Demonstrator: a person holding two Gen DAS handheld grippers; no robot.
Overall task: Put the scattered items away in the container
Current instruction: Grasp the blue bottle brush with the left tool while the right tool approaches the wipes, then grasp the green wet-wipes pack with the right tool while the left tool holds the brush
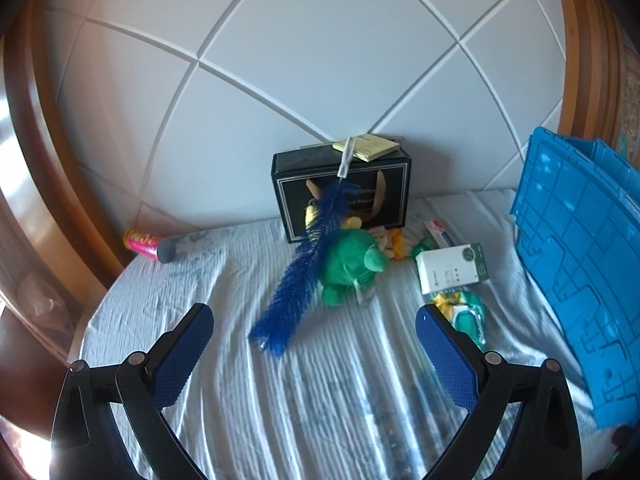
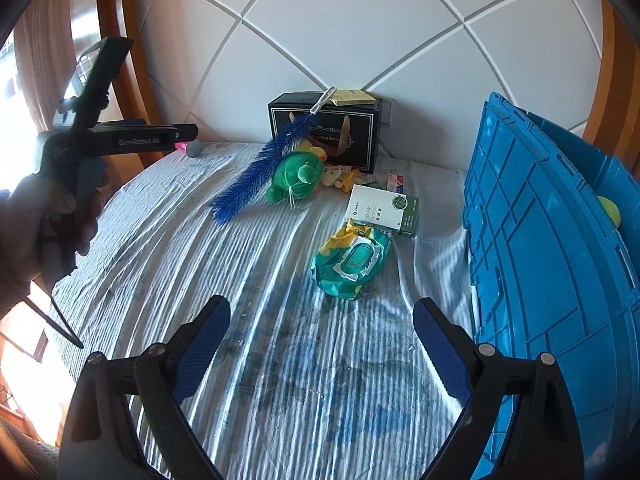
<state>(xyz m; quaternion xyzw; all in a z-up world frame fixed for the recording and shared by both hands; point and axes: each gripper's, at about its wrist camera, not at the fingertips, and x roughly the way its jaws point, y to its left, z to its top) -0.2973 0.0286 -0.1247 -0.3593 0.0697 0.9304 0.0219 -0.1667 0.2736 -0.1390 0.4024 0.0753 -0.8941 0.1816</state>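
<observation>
A blue crate [image 1: 580, 260] [image 2: 540, 260] stands tilted at the bed's right side. A blue bottle brush [image 1: 304, 264] [image 2: 260, 172] leans from a black gift box across a green plush toy [image 1: 348, 268] [image 2: 298, 176]. A white-and-green box [image 1: 448, 268] [image 2: 380, 210] and a green wet-wipes pack [image 1: 464, 312] [image 2: 352, 260] lie nearer the crate. My left gripper [image 1: 314, 312] is open above the sheet, just short of the brush's tip. My right gripper [image 2: 323, 306] is open and empty, just short of the wipes pack.
The black gift box [image 1: 344, 196] stands against the padded headboard with a yellow pad [image 1: 368, 146] on top. A pink tube [image 1: 148, 246] lies far left. Small yellow toys [image 2: 340, 178] and a red-and-white carton [image 2: 396, 182] lie behind the box. A yellow-green ball [image 2: 610, 210] shows inside the crate.
</observation>
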